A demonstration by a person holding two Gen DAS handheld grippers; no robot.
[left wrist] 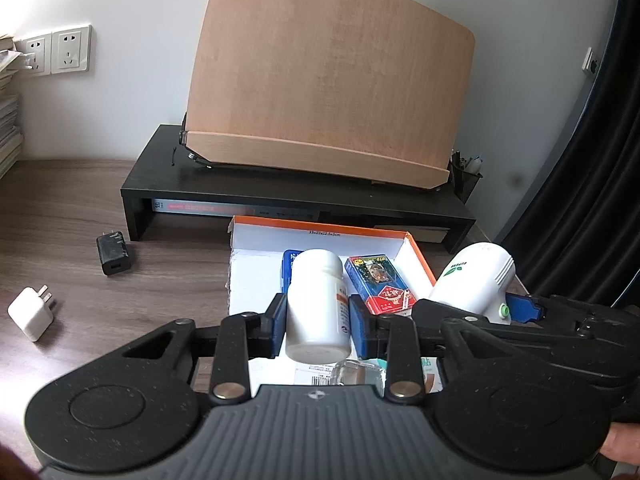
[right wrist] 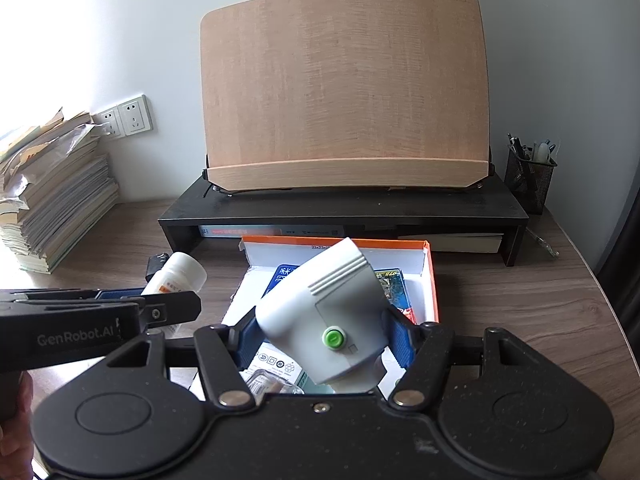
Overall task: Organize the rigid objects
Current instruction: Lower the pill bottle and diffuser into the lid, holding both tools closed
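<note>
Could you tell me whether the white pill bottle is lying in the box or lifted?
Lifted: the left tongs clamp the white pill bottle above the box.

A white plastic pill bottle (left wrist: 318, 306) and a white green-buttoned plastic device (right wrist: 326, 314) are held above an orange-rimmed white cardboard box (right wrist: 430, 280).

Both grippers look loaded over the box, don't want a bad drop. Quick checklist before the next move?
1. Left gripper shut on bottle: ok, pads on both sides.
2. Right gripper shut on white device: ok, though it sits tilted.
3. Free floor in the box: not ok; card pack, blue item and packets already fill much of it.
4. Grippers apart from each other: cannot tell; they sit very close in both views.
5. Both loads over the box: ok for the device; cannot tell for the bottle.
6. Chargers outside the box: not ok, black charger and white charger are on the desk.
</note>
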